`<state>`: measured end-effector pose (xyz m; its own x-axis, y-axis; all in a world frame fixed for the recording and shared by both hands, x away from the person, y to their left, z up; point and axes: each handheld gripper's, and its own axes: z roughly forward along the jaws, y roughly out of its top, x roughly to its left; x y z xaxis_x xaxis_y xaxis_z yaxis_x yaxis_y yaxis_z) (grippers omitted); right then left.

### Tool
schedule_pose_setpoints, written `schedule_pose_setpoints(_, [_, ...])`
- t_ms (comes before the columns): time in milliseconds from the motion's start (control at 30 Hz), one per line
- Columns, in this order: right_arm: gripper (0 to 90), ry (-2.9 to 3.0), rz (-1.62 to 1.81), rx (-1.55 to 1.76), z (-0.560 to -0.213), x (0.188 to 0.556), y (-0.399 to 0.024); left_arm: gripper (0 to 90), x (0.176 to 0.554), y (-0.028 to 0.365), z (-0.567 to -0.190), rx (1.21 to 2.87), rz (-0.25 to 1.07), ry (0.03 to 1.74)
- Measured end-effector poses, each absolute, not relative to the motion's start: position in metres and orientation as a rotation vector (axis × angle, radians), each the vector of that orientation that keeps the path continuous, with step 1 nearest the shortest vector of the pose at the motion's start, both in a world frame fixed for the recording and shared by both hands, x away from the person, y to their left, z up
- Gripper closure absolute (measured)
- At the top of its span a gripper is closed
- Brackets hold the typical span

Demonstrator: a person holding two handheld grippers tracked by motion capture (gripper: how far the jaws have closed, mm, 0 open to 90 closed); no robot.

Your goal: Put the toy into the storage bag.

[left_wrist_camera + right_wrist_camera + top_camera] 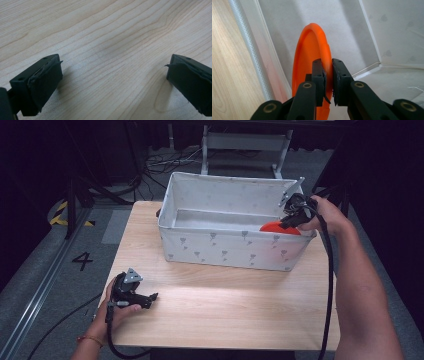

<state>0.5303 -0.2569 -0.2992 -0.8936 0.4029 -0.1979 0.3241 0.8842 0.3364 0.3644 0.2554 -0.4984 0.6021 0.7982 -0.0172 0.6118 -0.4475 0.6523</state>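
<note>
High view: A white fabric storage bin [220,247] with a small grey print stood at the far half of the wooden table [225,315]. The right gripper [291,219] was positioned over the bin's right end, just inside the near wall, and pointed down into the bin. An orange plate [279,227] showed as a curved edge directly under this gripper, inside the bin at its right end. The left gripper [152,296] lay low at the near left part of the table, held in the person's left hand [117,312], well apart from the bin.

Left gripper view: The two black jaws stood wide apart. Nothing was between them; bare wood grain of the table [105,50] lay beneath and ahead.

Right gripper view: The jaws were closed on the rim of the orange plate [308,57], with the pads pressed against both faces of it. The plate stood on edge, close beside the bin's wall [269,55]. The bin's padded rim [249,50] ran along the left side, with the table [224,62] beyond it. The bin's floor [384,82] lay to the right.
</note>
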Motion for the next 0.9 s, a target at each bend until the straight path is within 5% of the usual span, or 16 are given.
schedule_pose_setpoints(367, [80.3, 2.828, 0.342, 0.592, -0.309, 0.534, -0.258, 0.5, 0.364, 0.255, -0.498, 2.208, 0.388, 1.110])
schedule_pose_setpoints(900, [66.6, 2.791, 0.392, 0.652, -0.303, 0.527, -0.269, 0.5, 0.364, 0.256, -0.498, 2.210, 0.392, 1.107])
